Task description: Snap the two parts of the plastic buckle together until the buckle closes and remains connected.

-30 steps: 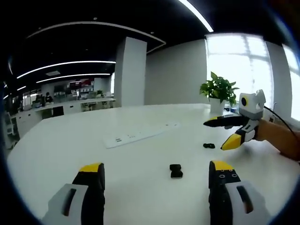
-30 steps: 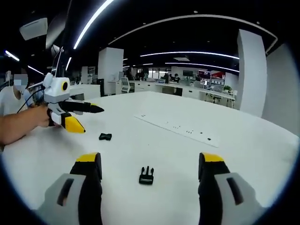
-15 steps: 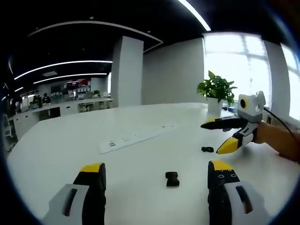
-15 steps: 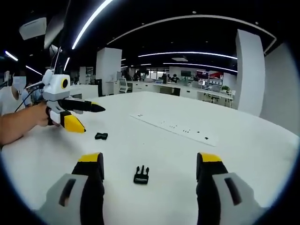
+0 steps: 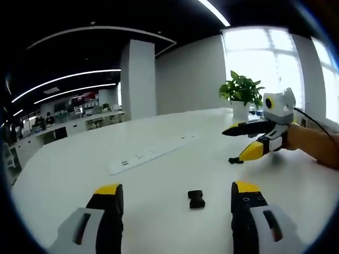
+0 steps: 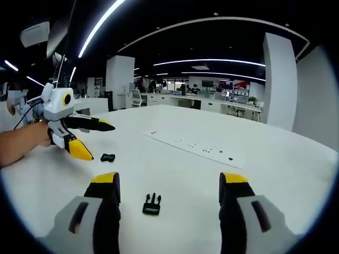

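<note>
Buckle parts lie apart on the white worktop (image 5: 63, 174), neither one held. In the left gripper view, the left claw (image 5: 177, 200) stands wide, its two yellow-tipped jaws rising from the bottom with nothing between them. Just ahead of it, nearer its right jaw, the socket half (image 5: 196, 199) rests flat on the worktop. Farther off to the right, the right claw (image 5: 237, 144) comes in with a hand (image 5: 304, 148) behind it, jaws spread wide, the upper one black and the lower one yellow. The lower jaw's tip is just beside the pronged half (image 5: 233, 160); whether it touches cannot be told. Beyond lie a long white power strip (image 5: 150, 154) and a potted plant (image 5: 242, 97) near the bright window.

In the right gripper view, the right claw (image 6: 169, 189) is likewise wide, nothing in it. The pronged half (image 6: 151, 204) lies between its jaws, a little ahead, prongs pointing away. To the left, the left claw (image 6: 103, 142) hovers open over the worktop, with the socket half (image 6: 107, 157) just past its yellow tip. The power strip (image 6: 194, 148) runs across the middle distance.
</note>
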### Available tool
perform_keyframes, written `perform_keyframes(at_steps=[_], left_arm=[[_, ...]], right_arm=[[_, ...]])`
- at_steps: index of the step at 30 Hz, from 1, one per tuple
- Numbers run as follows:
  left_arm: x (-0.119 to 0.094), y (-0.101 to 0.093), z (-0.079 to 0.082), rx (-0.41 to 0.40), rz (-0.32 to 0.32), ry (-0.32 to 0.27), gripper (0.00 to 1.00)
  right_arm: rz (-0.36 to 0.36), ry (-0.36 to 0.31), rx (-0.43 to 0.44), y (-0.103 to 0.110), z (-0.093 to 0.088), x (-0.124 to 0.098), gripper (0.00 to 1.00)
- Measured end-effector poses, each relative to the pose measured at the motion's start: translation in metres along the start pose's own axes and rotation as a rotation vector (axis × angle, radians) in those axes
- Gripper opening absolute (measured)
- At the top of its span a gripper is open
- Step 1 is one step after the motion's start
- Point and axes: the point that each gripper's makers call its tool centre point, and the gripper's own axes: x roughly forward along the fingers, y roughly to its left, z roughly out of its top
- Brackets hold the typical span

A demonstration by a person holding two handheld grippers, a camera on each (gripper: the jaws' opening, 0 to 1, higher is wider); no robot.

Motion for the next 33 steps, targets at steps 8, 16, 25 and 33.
perform_keyframes(at_steps=[8, 16, 25, 33], left_arm=[[0.004, -0.002, -0.011, 0.038, 0.001, 0.052, 0.78], [0.002, -0.006, -0.016, 0.037, -0.020, 0.064, 0.70], [0.000, -0.014, -0.019, 0.069, -0.038, 0.085, 0.57], [-0.004, -0.016, -0.020, 0.047, -0.077, 0.086, 0.44]], right_arm=[[0.001, 0.019, -0.012, -0.002, -0.004, -0.004, 0.72], [0.011, 0.032, -0.025, 0.002, -0.009, -0.012, 0.67], [0.036, 0.084, -0.060, 0.008, -0.022, -0.011, 0.58], [0.043, 0.098, -0.050, 0.008, -0.026, -0.014, 0.52]])
